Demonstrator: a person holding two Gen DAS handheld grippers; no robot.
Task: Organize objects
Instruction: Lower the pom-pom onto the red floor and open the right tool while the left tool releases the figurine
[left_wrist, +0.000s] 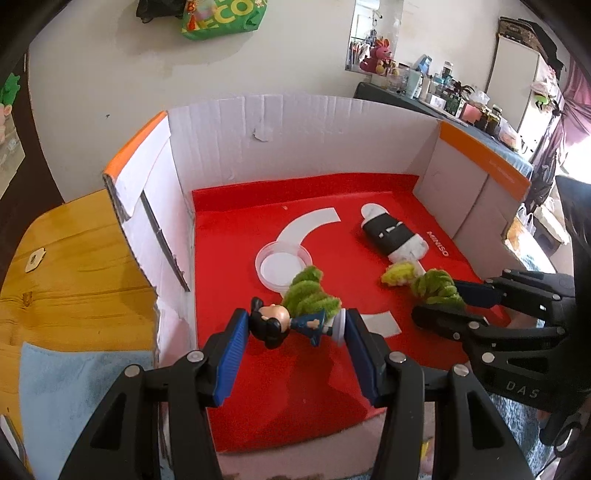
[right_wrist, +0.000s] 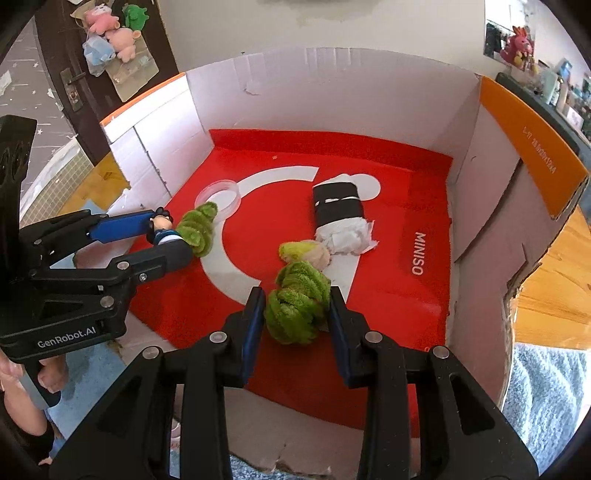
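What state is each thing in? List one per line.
Left gripper: shut on the figurine, held sideways.
Right gripper: around a green fuzzy coil; contact unclear.
Second green coil: lying by the figurine.
Paper roll: lying on its side, black-banded.
Clear dish: empty.
Cardboard box: open.

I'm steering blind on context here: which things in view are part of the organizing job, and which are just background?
In the job:
left gripper shut on the toy figure
right gripper around a green fuzzy coil
second green fuzzy coil
clear round lid
black-and-white roll
yellowish plush piece
cardboard box

Lying about:
green bag
plush toys on the door
cluttered shelf
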